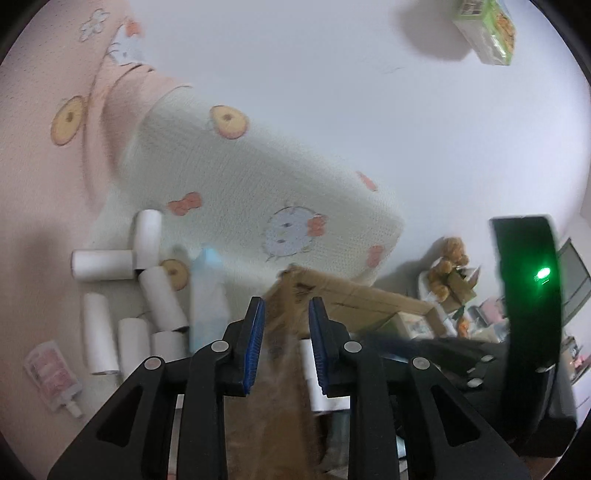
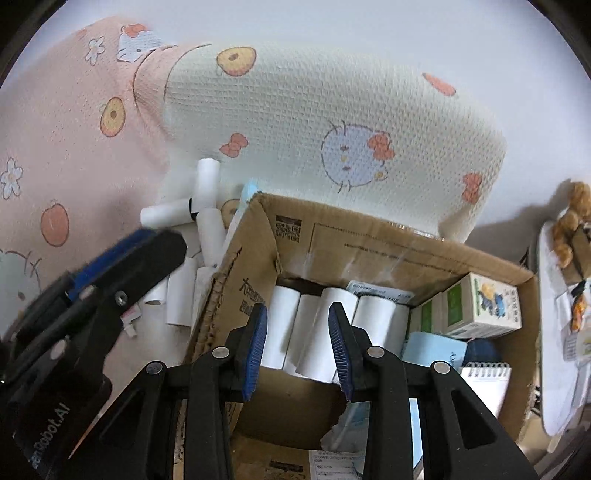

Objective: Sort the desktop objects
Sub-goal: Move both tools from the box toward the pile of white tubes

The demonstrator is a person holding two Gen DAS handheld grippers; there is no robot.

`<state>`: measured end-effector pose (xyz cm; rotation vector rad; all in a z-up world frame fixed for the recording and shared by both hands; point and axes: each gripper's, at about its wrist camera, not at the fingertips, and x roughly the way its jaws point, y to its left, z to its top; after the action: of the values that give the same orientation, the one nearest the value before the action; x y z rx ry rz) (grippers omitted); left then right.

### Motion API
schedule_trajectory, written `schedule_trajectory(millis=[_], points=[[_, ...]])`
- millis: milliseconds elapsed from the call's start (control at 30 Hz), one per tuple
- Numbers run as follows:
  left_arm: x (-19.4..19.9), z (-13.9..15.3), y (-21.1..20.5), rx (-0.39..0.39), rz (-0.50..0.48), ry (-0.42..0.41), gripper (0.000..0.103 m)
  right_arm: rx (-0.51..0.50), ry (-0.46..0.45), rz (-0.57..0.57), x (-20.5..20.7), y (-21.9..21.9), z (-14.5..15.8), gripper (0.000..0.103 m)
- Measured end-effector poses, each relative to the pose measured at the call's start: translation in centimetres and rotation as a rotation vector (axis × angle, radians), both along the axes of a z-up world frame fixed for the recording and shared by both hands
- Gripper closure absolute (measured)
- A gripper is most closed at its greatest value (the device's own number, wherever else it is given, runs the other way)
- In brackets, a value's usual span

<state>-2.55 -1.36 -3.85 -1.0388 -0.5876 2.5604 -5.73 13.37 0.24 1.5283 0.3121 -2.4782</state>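
Observation:
Several white paper rolls (image 1: 103, 260) lie loose on the table at the left, beside a light blue pack (image 1: 207, 291). More white rolls (image 2: 332, 325) lie in a row inside the open cardboard box (image 2: 258, 258), next to green cartons (image 2: 480, 306). My left gripper (image 1: 287, 306) hovers over the box's left flap. Its blue pads stand a little apart, with only blurred cardboard showing behind the gap. My right gripper (image 2: 298, 314) hangs above the rolls in the box, open, with nothing between its pads. The left gripper (image 2: 155, 240) also shows at the left of the right wrist view.
A cream pillow (image 1: 258, 184) and a pink one (image 1: 44, 155) lie right behind the box and the rolls. Another green carton (image 1: 487, 29) sits far off on the white table. A pink pouch (image 1: 51, 373) lies at the near left. A spiral notebook (image 2: 484, 384) is in the box.

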Motion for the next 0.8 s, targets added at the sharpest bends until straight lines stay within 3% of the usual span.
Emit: schedule_trajectory(millis=[133, 267, 367, 500, 633, 700, 800], points=[[0.8, 0.8, -3.3, -0.119, 0.140, 0.076, 0.077, 0.052, 0.095, -0.010, 0.3, -1.3, 0.6, 0.073], [2.0, 0.1, -7.8, -0.056, 0.254, 0.098, 0.072, 0.042, 0.128, 0.019, 0.6, -3.2, 1.0, 0.072], [1.7, -1.4, -9.3, -0.046, 0.285, 0.074, 0.072, 0.015, 0.104, 0.089, 1.3, -5.0, 1.0, 0.072], [0.4, -3.2, -10.0, -0.054, 0.283, 0.001, 0.072, -0.100, 0.014, 0.203, 1.6, -7.0, 0.5, 0.072], [-0.7, -3.9, -10.6, -0.077, 0.277, -0.033, 0.071, -0.090, -0.035, 0.253, 1.7, -9.4, -0.1, 0.072], [-0.7, -4.2, -11.5, -0.055, 0.272, -0.046, 0.070, -0.076, -0.042, 0.275, 1.3, -10.6, -0.1, 0.072], [-1.6, -4.6, -13.4, 0.002, 0.275, -0.089, 0.070, -0.138, -0.090, 0.362, 0.1, -12.3, 0.5, 0.072]])
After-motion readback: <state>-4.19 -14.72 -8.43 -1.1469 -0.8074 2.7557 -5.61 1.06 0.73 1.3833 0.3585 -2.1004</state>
